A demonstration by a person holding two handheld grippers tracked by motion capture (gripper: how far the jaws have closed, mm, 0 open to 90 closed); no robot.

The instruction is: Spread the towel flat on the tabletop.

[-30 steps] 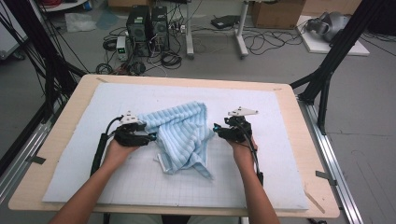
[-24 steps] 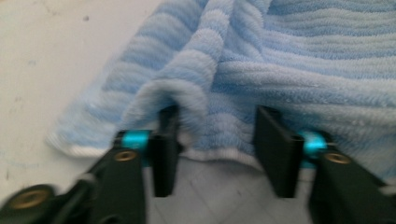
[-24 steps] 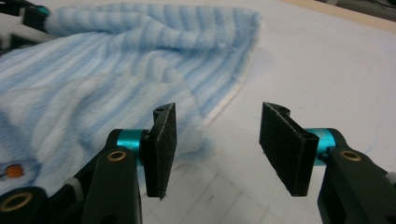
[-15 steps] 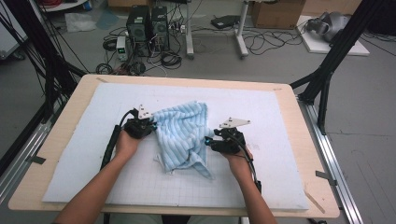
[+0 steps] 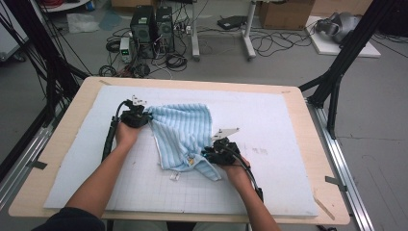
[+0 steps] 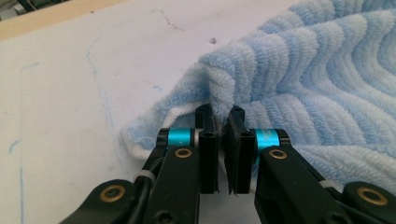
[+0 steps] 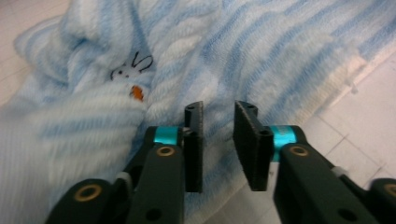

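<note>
- Left hand-held gripper [image 5: 140, 113]: resting at the far-left corner of the towel; its jaws are pressing together on a pinched fold of the cloth's edge, as the left gripper view [image 6: 220, 122] is showing.
- Right hand-held gripper [image 5: 211, 155]: sitting at the near-right edge of the towel; its jaws are standing apart with a clear gap, hovering over the cloth without gripping it in the right gripper view [image 7: 217, 119].
- Towel [image 5: 183, 132]: light blue with white stripes, lying rumpled and spreading between the two hand-held grippers; its pile is rising in ridges just ahead of the left jaws [image 6: 317, 79].
- Rabbit motif [image 7: 133, 74]: small embroidered figure with an orange spot, showing on the towel ahead and to the left of the right jaws.
- White mat [image 5: 284, 125]: gridded sheet lying beneath both hand-held grippers and the towel.
- Desk [image 5: 308, 125]: wooden border showing around the mat.
</note>
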